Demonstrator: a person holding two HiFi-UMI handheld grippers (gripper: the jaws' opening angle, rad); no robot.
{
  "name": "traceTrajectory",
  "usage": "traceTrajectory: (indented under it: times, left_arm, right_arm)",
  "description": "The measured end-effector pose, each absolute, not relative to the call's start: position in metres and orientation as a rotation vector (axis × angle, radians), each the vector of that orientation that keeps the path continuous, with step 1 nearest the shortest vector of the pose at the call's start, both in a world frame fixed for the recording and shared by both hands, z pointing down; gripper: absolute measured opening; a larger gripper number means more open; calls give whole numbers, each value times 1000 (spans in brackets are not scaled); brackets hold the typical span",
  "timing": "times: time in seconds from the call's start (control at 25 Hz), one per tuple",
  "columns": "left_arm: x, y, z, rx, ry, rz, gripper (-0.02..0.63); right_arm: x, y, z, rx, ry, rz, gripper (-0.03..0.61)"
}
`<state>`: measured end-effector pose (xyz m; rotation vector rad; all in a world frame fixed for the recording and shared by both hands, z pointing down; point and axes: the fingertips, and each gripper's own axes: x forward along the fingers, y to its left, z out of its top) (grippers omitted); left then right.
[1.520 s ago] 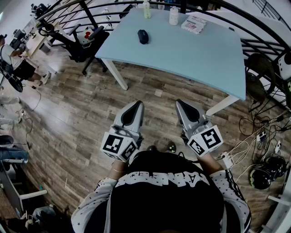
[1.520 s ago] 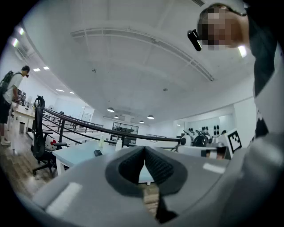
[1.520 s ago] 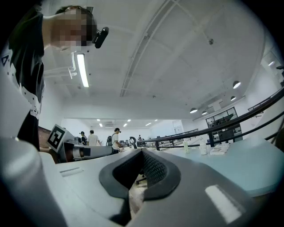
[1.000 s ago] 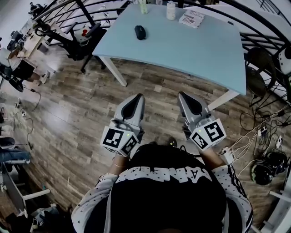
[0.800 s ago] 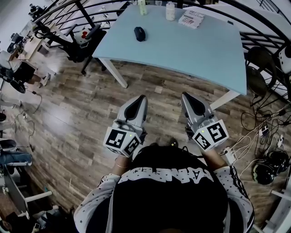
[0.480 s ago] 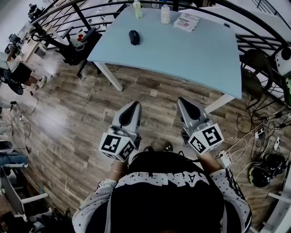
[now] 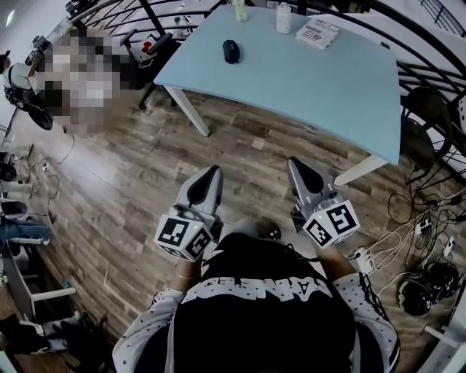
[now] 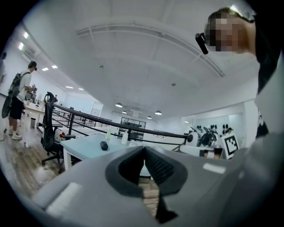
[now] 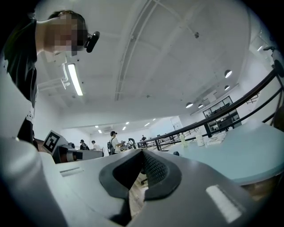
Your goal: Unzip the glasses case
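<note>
The glasses case (image 7: 231, 51) is a small black oval lying on the light blue table (image 7: 320, 87), far ahead of me; the left gripper view also catches the case (image 8: 104, 145) on the tabletop. Held close to my body over the wooden floor, my left gripper (image 7: 212, 171) is shut with nothing in it, its pads meeting at the tip (image 8: 144, 147). My right gripper (image 7: 294, 162) hangs beside it, also shut and empty, and points level toward the table (image 9: 142, 151). Neither gripper is anywhere near the case.
Two bottles (image 7: 239, 10) (image 7: 283, 17) and a printed packet (image 7: 322, 32) stand at the table's far edge. An office chair (image 7: 149, 45) is left of the table, a dark chair (image 7: 429, 109) right of it. Cables and helmets (image 7: 422, 280) lie on the floor at right.
Both grippers have sunk a little and drawn closer to my body, still shut. The head view has swung slightly, and the table stays far ahead.
</note>
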<state>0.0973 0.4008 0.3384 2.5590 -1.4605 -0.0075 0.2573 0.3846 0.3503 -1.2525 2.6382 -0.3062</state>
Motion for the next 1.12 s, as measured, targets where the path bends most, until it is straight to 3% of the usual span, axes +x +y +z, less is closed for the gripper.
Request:
traceTrajectory:
  times: [0.56,1.12]
  left_arm:
    - [75,377,348,2563,-1390,-33,0]
    - [-28,295,334,2600,-1302,-70,0]
  right_arm:
    - [241,365,358,-1345,2635,-323,-8]
    - [150,304,344,-1490,2579,-313,-8]
